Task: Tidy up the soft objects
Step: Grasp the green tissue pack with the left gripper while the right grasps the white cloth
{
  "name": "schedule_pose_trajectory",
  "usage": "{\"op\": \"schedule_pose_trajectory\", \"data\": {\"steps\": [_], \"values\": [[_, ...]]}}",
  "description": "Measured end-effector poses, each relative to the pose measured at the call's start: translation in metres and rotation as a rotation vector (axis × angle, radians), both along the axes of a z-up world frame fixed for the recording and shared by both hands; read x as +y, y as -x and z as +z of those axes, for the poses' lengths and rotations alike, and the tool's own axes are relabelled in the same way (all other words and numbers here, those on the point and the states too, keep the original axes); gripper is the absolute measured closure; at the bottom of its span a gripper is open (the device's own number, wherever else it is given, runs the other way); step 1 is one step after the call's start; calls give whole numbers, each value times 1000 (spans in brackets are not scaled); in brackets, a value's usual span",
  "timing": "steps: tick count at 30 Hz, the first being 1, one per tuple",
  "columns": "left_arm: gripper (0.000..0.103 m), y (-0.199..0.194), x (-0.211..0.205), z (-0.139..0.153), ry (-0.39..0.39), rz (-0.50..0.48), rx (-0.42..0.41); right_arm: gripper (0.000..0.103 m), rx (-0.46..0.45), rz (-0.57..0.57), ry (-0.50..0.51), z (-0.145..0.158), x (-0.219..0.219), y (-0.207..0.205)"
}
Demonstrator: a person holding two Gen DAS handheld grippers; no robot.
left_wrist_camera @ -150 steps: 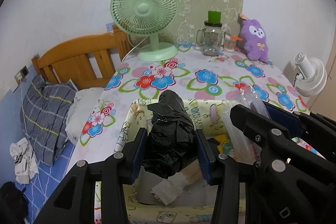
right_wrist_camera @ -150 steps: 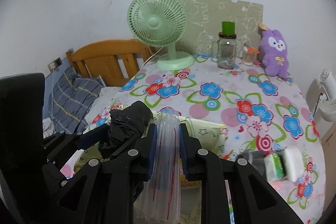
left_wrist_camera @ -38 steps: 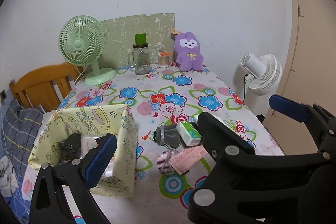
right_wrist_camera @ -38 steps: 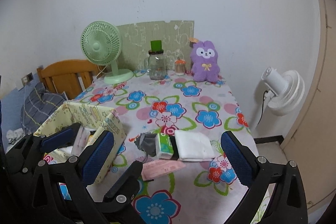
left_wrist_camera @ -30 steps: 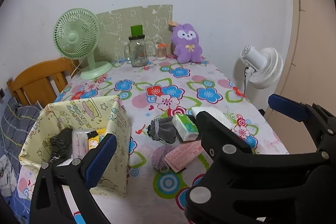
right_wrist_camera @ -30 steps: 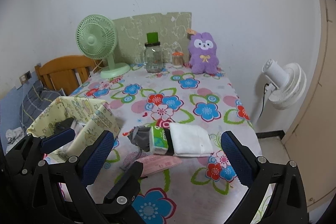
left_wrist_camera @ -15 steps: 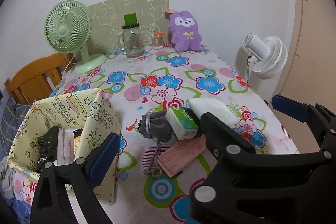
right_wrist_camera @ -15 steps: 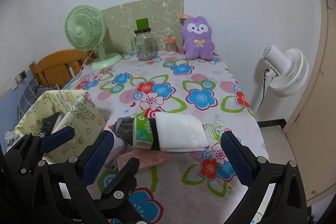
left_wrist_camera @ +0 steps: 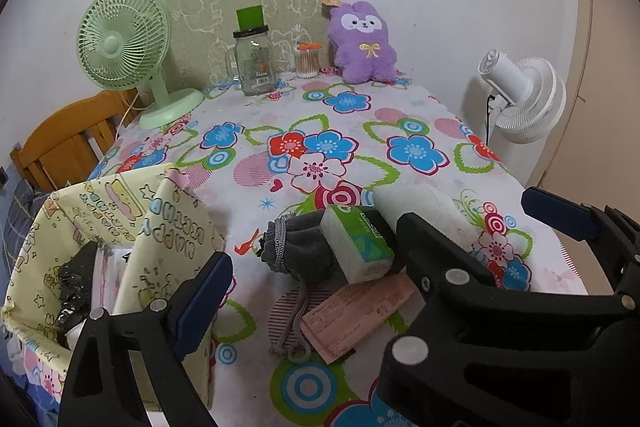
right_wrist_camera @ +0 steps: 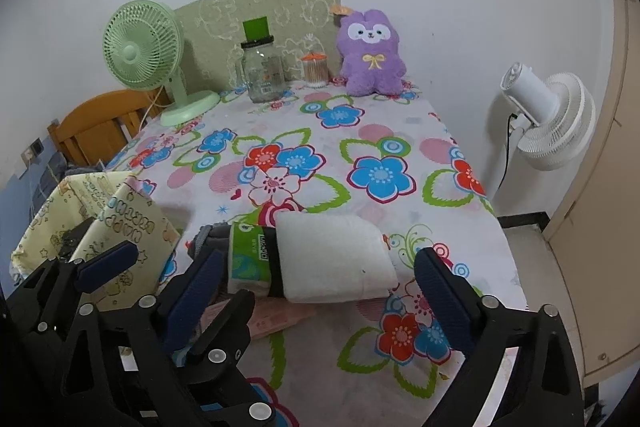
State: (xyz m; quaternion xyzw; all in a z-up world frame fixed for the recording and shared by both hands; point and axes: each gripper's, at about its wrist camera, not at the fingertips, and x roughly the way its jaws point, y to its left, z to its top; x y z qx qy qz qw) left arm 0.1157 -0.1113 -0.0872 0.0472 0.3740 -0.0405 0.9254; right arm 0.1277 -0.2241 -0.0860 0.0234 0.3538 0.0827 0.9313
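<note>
A white folded cloth (right_wrist_camera: 332,255) lies on the flowered table next to a green tissue pack (right_wrist_camera: 250,253), a grey pouch (left_wrist_camera: 296,251) and a pink paper packet (left_wrist_camera: 356,311). My right gripper (right_wrist_camera: 316,291) is open, its jaws either side of the cloth and tissue pack, just above them. My left gripper (left_wrist_camera: 308,267) is open and empty, above the pouch. A yellow patterned box (left_wrist_camera: 132,223) at the left holds a black bag (left_wrist_camera: 74,287) and a clear packet. A purple plush rabbit (right_wrist_camera: 370,53) sits at the back.
A green desk fan (left_wrist_camera: 128,47), a glass jar with a green lid (left_wrist_camera: 254,61) and a small toothpick jar (left_wrist_camera: 307,61) stand along the back wall. A white fan (right_wrist_camera: 548,115) stands off the table's right edge. A wooden bed headboard (left_wrist_camera: 64,143) is at the left.
Five seconds ago both grippers held a black bag and a clear packet over the box; those now lie in the box. Both open grippers have since moved right and lower toward the cloth and tissue pack.
</note>
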Motion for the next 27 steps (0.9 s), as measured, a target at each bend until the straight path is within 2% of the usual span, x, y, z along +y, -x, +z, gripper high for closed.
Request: {"op": "schedule_pose_trajectory", "data": {"steps": [9, 15, 18, 24, 27], "values": [[9, -16, -7, -9, -31, -24, 21, 12, 54, -6, -22, -15, -4, -20], [9, -22, -12, -18, -53, -45, 51, 25, 107, 14, -30, -28, -4, -33], [9, -24, -14, -22, -65, -52, 66, 35, 129, 22, -40, -34, -4, -36], [9, -28, -16, -27, -71, -66, 88, 64, 158, 44, -49, -41, -4, -39], [9, -28, -18, -28, -72, -70, 92, 72, 163, 46, -52, -43, -6, -40]]}}
